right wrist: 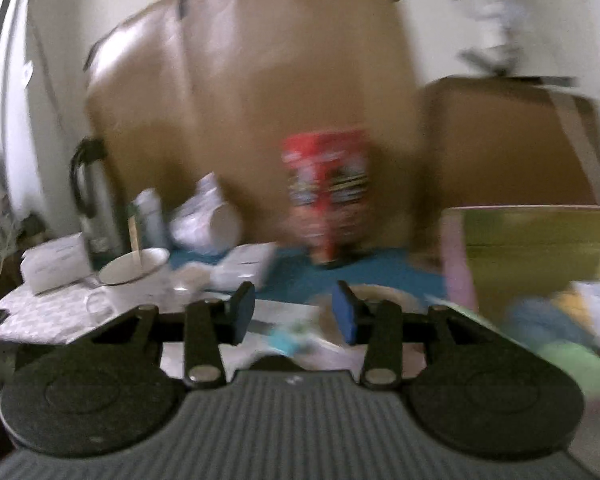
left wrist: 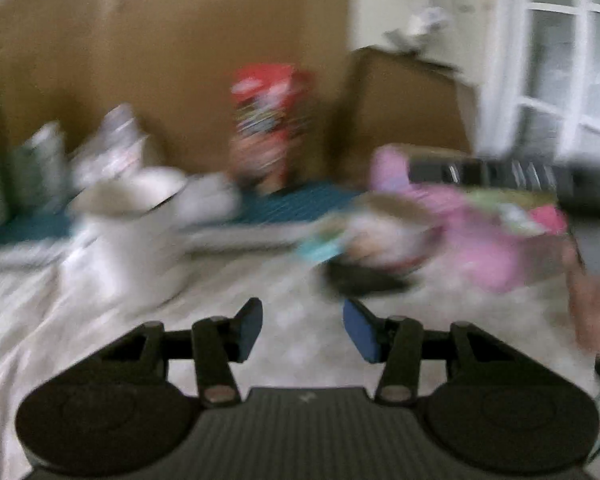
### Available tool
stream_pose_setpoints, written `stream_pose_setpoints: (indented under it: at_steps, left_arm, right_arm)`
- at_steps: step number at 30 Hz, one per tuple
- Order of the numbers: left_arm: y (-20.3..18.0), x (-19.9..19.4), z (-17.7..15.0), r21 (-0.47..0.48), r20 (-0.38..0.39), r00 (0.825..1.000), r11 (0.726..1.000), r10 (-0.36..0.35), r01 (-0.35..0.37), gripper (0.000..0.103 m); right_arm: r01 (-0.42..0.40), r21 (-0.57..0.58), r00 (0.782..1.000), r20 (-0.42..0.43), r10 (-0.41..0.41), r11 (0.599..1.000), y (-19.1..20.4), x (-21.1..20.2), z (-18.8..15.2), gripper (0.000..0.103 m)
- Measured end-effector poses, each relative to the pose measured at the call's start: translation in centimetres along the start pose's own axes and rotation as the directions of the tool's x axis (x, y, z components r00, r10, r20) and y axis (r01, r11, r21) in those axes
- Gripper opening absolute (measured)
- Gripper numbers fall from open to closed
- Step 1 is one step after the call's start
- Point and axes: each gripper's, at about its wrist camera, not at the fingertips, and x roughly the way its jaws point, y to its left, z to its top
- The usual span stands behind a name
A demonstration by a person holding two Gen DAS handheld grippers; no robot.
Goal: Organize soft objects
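1. Your left tool [left wrist: 303, 330] hangs with its blue pads apart, empty, above the pale sheet [left wrist: 60, 320].
2. Your right tool [right wrist: 293, 312] is likewise apart, empty.
3. The blurred pink soft cloth [left wrist: 488, 240] lies ahead-right of your left tool.

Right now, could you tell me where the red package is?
In both views the red package stands upright, centre, on the teal mat against the brown cardboard.

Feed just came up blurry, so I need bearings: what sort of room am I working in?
Probably a lived-in home room, cluttered. A table with a patterned cloth holds a white bowl and a thermos; large cardboard boxes lean on the wall, and a paned window is nearby.
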Motion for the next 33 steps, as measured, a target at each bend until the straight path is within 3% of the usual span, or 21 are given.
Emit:
stream_pose_setpoints:
  at_steps: [3,7,11,13,15,21,26,29,33]
  left_arm:
    - [4.4,-0.1,-2.2,-0.060,-0.027,0.997,0.996,0.066,-0.068,0.046]
    - [7.9,0.5,-3.5,-0.120,-0.021,0.993,0.986,0.115,-0.116,0.045]
    - [9.2,0.4,-3.6,-0.173,0.017,0.999,0.984,0.035,-0.032,0.045]
    - [9.4,0.2,-3.6,-0.177,0.036,0.999,0.984,0.020,-0.013,0.046]
    - [9.3,-0.1,-3.7,-0.184,0.051,0.999,0.983,0.006,0.004,0.046]
    - [9.7,0.0,-3.7,-0.223,0.063,0.998,0.974,-0.018,0.032,0.046]
    - [10.0,-0.5,-3.9,-0.241,0.091,0.996,0.970,-0.022,0.043,0.051]
    - [11.3,-1.3,-4.1,-0.296,0.141,0.989,0.952,-0.041,0.082,0.057]
    - [11.5,-1.8,-4.3,-0.346,0.096,0.993,0.934,-0.063,0.093,0.057]
  right_arm:
    - [-0.024,0.006,0.997,-0.071,0.025,1.000,2.4,7.6,1.6,0.065]
    - [0.036,-0.015,0.986,-0.160,-0.038,0.999,4.3,17.4,3.6,0.072]
    - [0.044,0.057,0.962,-0.271,-0.026,0.997,4.2,23.7,4.8,0.077]
    - [0.055,0.055,0.940,-0.338,-0.033,0.997,4.3,26.1,4.9,0.077]
    - [0.069,0.036,0.909,-0.414,-0.048,0.997,4.2,27.4,4.5,0.065]
    - [0.086,0.065,0.906,-0.419,-0.051,0.994,2.9,21.8,4.3,0.061]
    - [-0.006,0.005,0.913,-0.408,0.007,1.000,4.5,14.2,2.3,0.062]
    - [-0.068,-0.061,0.924,-0.381,0.040,0.996,5.9,8.5,-0.1,0.062]
    - [-0.141,-0.103,0.929,-0.356,0.096,0.985,6.8,2.0,-4.1,0.064]
